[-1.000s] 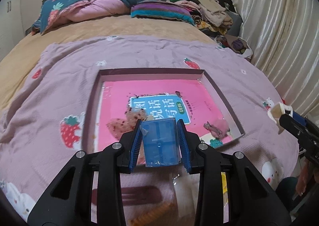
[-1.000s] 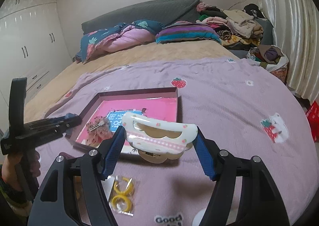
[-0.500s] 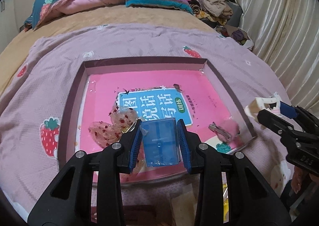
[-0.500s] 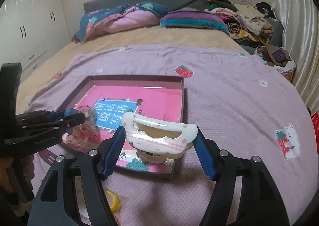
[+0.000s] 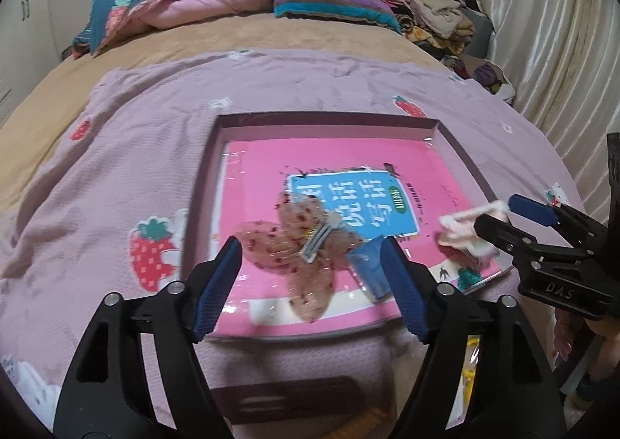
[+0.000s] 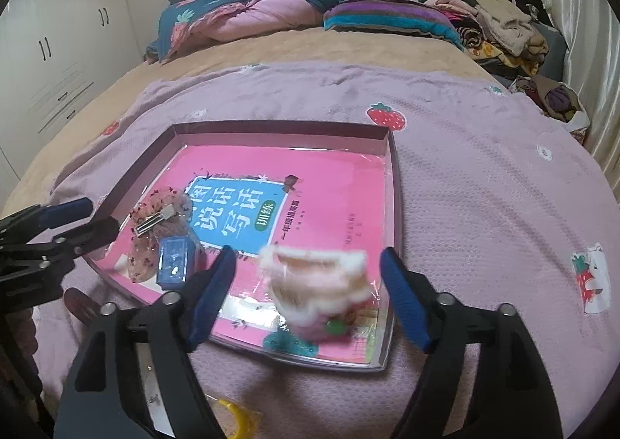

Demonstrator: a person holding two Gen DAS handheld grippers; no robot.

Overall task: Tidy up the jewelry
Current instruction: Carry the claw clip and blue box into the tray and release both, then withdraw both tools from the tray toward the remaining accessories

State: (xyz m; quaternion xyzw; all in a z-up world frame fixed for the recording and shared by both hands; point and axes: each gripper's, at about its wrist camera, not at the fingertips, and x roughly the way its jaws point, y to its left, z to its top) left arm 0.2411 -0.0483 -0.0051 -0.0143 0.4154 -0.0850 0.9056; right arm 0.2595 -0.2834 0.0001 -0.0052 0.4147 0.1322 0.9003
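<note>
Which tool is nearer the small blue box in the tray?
Left. The blue box lies just inside the left tool's right finger, jaws just opened and off it. The right tool sits farther along the tray, over the white hair clip.

Right gripper (image 6: 308, 270) just opened, white clip (image 6: 314, 276) blurred over pink-lined tray (image 6: 393, 183)

Jewelry things lying in the shallow tray (image 6: 391, 183) on the bed

A small blue box (image 6: 175, 262) sits tipped near the tray's front left corner, just beside a see-through butterfly hair clip (image 5: 306, 241) with red specks and a silver clasp on top. A white and pink frilly hair claw (image 6: 316, 280), blurry, is at the tray's front right part, over a small pink thing with a green dot. All of them rest on the pink sheet with a blue label inside the tray.
</note>
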